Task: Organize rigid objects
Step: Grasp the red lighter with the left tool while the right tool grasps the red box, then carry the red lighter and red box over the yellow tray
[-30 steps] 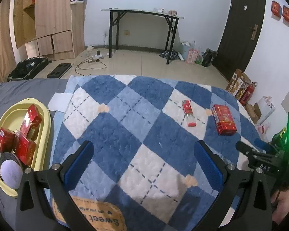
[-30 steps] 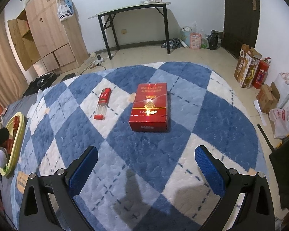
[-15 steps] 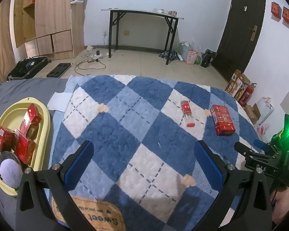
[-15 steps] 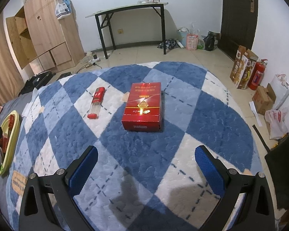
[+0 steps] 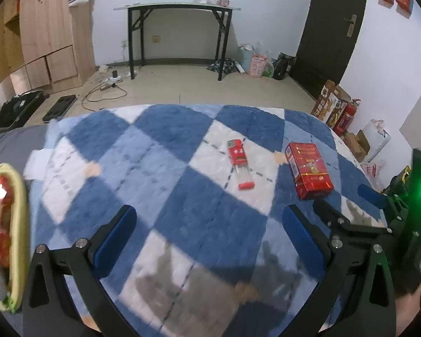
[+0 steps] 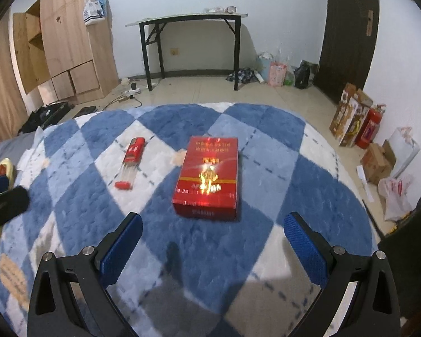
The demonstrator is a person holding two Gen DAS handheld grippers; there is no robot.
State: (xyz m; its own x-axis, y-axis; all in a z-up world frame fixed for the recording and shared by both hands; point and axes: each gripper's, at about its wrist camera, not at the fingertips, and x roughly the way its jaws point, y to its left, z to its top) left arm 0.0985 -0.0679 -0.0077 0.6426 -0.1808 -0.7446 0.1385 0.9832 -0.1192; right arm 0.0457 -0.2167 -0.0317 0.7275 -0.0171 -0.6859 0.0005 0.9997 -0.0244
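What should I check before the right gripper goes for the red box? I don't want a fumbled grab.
1. Right gripper open: ok, jaws spread wide.
2. Red box centred ahead of it: ok.
3. Box lying flat on the blanket: ok.
4. Lighter apart from box: ok, a gap shows.
5. Left gripper out of the way: ok, open and off to the side.
6. Room in the yellow tray: cannot tell, mostly out of view.

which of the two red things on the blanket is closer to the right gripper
The flat red box, lying straight ahead of the open right gripper; the slim red lighter lies farther off, to its left.
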